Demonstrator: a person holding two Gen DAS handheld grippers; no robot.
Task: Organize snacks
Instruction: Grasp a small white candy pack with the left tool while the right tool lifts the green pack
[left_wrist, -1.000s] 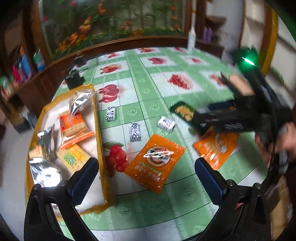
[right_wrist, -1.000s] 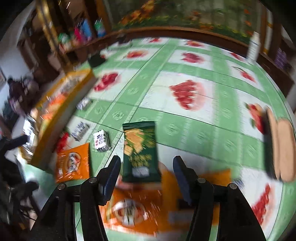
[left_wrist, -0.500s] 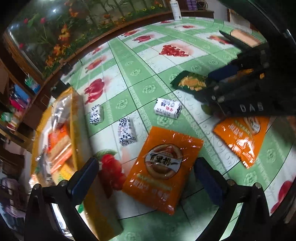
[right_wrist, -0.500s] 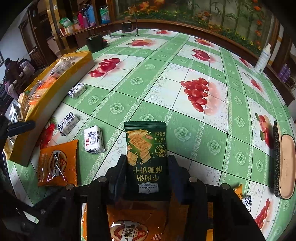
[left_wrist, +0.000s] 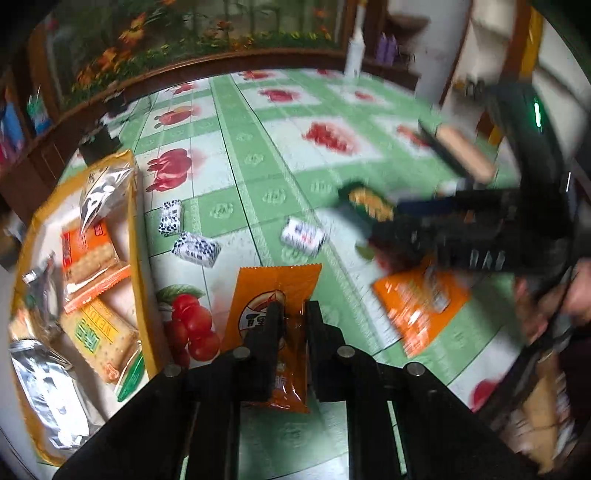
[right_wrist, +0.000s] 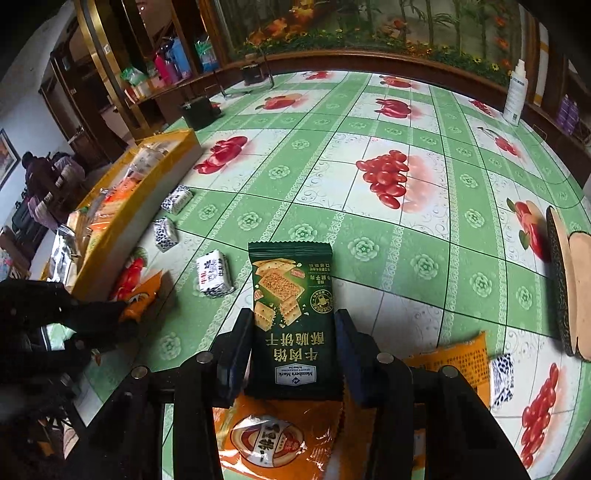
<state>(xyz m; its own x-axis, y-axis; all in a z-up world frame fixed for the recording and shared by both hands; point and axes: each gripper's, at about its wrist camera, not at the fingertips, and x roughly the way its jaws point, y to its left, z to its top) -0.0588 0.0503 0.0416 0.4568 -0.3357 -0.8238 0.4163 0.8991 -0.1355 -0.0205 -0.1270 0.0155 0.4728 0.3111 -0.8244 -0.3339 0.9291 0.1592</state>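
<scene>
Left gripper (left_wrist: 293, 317) pinched nearly closed on orange snack packet (left_wrist: 275, 295), packet puckered between the jaws, just beside the yellow tray's near long wall. Right gripper (right_wrist: 293, 332) clamped on both side edges of dark green cracker packet (right_wrist: 293, 295), jaws roughly a packet's width apart, well out from the tray on green fruit-print tablecloth (right_wrist: 406, 192).

Yellow tray (left_wrist: 135, 229) at the table's left edge, holding: silver foil bag (left_wrist: 98, 197) at the far end, orange cracker pack (left_wrist: 86, 251) next, yellow cracker pack (left_wrist: 98, 336) nearer, second silver bag (left_wrist: 44, 384) at the near end.

Outside the tray, near its long wall: two black-and-white wrapped sweets (left_wrist: 170, 218), (left_wrist: 195, 249). Third white sweet (left_wrist: 303, 236) farther off, between tray and green packet.

Under the green packet, partly covered: another orange packet (right_wrist: 273, 435), second orange one (right_wrist: 454, 362) just beside it, small spotted sweet (right_wrist: 501, 380) touching that one's edge.
</scene>
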